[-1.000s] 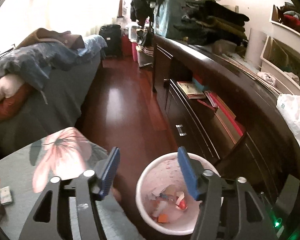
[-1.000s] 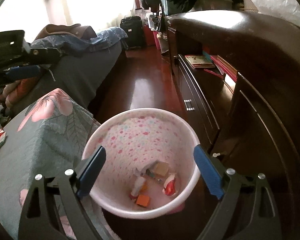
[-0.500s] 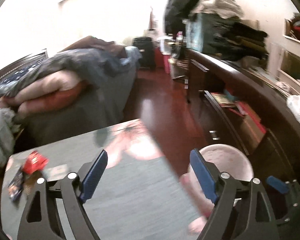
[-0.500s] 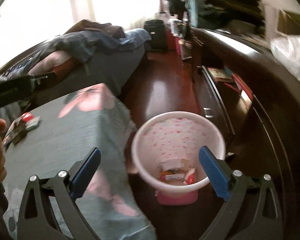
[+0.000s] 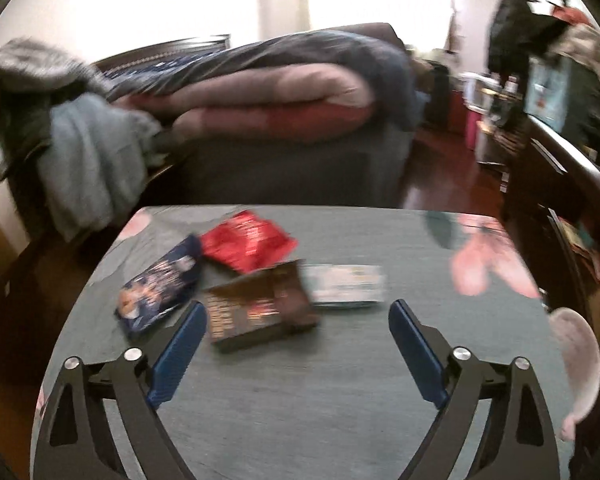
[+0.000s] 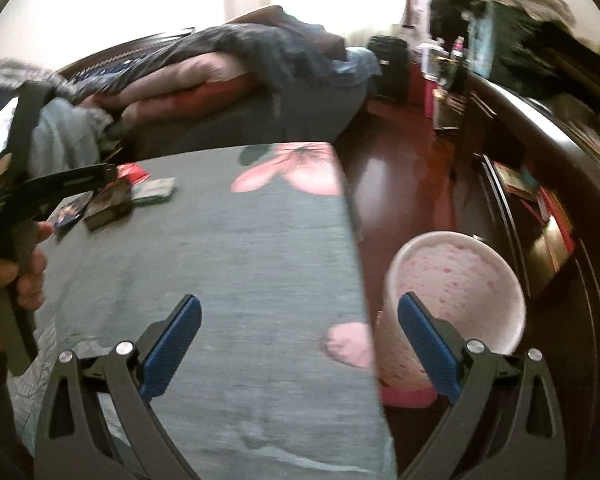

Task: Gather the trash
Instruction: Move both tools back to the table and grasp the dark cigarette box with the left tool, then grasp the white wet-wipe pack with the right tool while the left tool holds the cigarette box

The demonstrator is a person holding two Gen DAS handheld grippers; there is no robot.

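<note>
Grey cloth, pink flowers, bright wrappers

The tablecloth (image 5: 320, 392) is grey-green with large pink flowers. On it, left of centre in the left wrist view, lie a red wrapper (image 5: 246, 245), a dark blue packet (image 5: 160, 288) with orange print, a brown packet (image 5: 260, 308) and a pale white-green one (image 5: 346, 288). At lower right of the right wrist view, the bin (image 6: 460, 280) is white with pink speckles and a pink base. Both grippers' pads (image 5: 178, 354) are blue on black arms.

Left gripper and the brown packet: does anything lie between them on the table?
No. In the left wrist view only bare grey tablecloth lies between the open left gripper and the brown packet.
</note>
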